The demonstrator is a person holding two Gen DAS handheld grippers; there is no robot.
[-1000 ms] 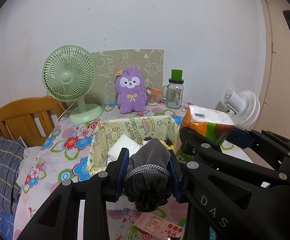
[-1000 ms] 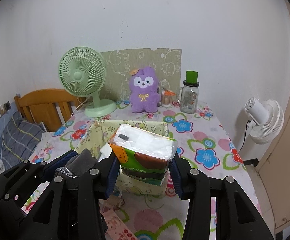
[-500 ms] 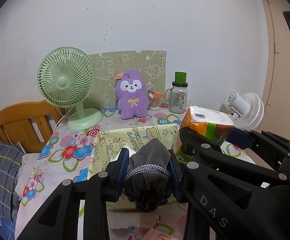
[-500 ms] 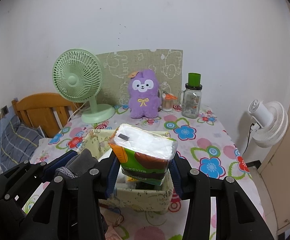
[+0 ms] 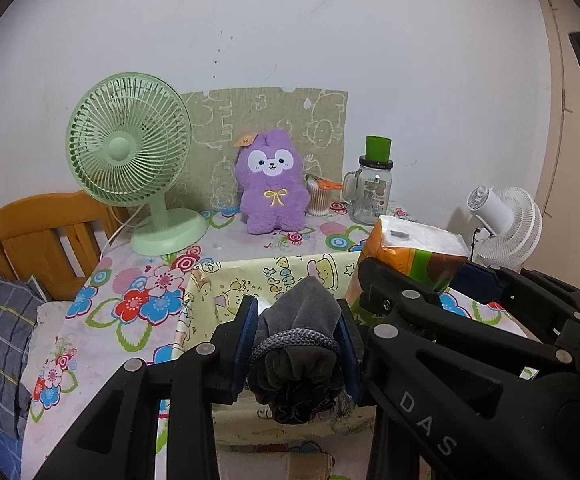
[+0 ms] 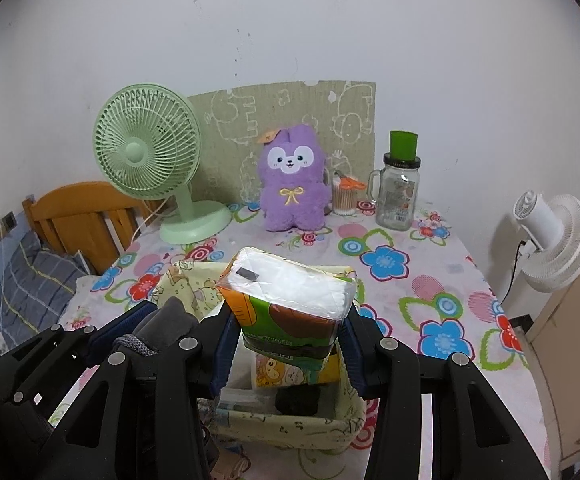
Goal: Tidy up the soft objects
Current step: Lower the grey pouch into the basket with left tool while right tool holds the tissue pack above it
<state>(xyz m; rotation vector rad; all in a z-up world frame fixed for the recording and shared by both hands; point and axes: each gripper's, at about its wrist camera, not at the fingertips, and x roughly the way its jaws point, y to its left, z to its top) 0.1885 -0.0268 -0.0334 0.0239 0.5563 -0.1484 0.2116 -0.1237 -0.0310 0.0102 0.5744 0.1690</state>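
My left gripper (image 5: 296,338) is shut on a grey drawstring pouch (image 5: 300,344), held over the near left part of a pale yellow cartoon-print fabric bin (image 5: 250,280). My right gripper (image 6: 286,332) is shut on an orange and green tissue pack (image 6: 290,300), held above the same bin (image 6: 290,426). The bin holds a white item, a yellow cartoon pack (image 6: 286,372) and a dark object (image 6: 298,400). The tissue pack (image 5: 414,252) also shows in the left wrist view, the pouch (image 6: 162,328) in the right wrist view.
On the flowered table (image 6: 422,280) stand a green desk fan (image 6: 150,160), a purple plush bunny (image 6: 292,184), a cotton-swab jar (image 6: 344,196) and a glass mug jar (image 6: 398,188). A wooden bed frame (image 6: 78,216) is left, a white fan (image 6: 554,240) right.
Both grippers have moved forward and lower with their loads, so that they now hang over the bin. Both grips are unchanged.
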